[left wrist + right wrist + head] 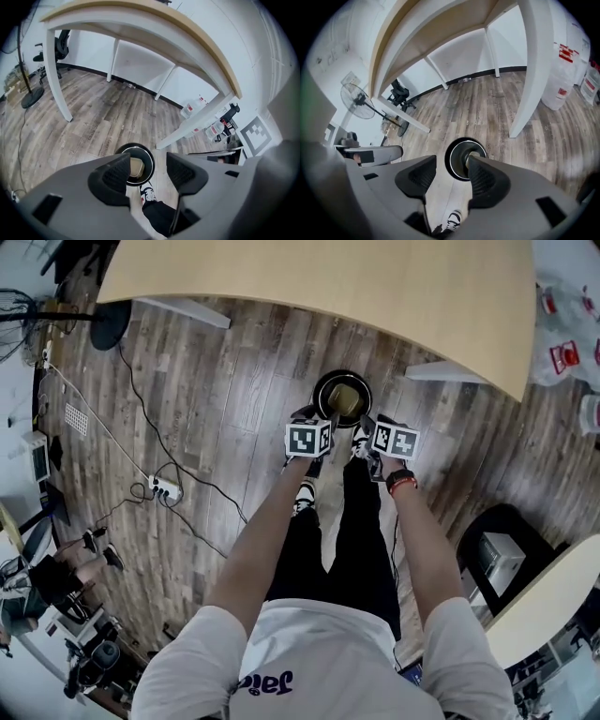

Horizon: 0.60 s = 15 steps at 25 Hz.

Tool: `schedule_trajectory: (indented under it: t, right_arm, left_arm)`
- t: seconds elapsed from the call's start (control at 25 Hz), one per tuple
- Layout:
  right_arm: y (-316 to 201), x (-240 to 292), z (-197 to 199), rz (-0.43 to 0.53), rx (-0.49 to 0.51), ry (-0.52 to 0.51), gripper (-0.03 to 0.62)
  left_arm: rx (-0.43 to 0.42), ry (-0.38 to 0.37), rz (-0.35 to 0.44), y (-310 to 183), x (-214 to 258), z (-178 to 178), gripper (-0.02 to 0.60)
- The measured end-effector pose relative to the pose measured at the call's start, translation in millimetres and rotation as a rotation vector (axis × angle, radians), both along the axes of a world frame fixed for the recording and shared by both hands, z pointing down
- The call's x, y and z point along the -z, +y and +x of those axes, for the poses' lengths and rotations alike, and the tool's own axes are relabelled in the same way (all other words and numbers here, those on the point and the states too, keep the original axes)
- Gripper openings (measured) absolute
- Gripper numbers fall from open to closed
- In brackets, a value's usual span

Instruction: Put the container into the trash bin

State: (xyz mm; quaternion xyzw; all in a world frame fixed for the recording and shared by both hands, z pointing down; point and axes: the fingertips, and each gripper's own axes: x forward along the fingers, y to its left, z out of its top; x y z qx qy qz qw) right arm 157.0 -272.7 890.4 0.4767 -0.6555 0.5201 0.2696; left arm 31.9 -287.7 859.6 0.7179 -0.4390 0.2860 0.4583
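A round black trash bin (318, 393) with a shiny rim stands on the wooden floor just in front of my feet. Inside it lies the tan container (346, 397). My left gripper (328, 420) and right gripper (365, 426) hang side by side above the bin's near edge, both open with nothing between the jaws. The left gripper view shows the bin (149, 160) and the container (136, 168) beyond the left gripper (147, 172). Past the spread fingers of the right gripper (446, 176), the right gripper view shows the bin (452, 159) and part of the container (474, 153).
A light wooden table (309, 277) on white legs (529, 70) stands just beyond the bin. A power strip (165, 489) and cables lie on the floor at left. Water bottles (562, 75) stand at right. My shoes (306, 493) are beside the bin.
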Motion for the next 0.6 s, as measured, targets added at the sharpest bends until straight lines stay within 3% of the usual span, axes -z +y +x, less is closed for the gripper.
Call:
schedule_trajectory:
  t: [0.32, 0.6]
  right_arm:
    - [10, 88, -12, 0.045, -0.038, 0.019, 0.222]
    - [15, 187, -13, 0.140, -0.104, -0.003, 0.210]
  left_arm:
    - [-0.016, -0.017, 0.078, 0, 89, -25, 0.239]
    - [0.006, 0.043, 0.137, 11, 175, -33, 0.207]
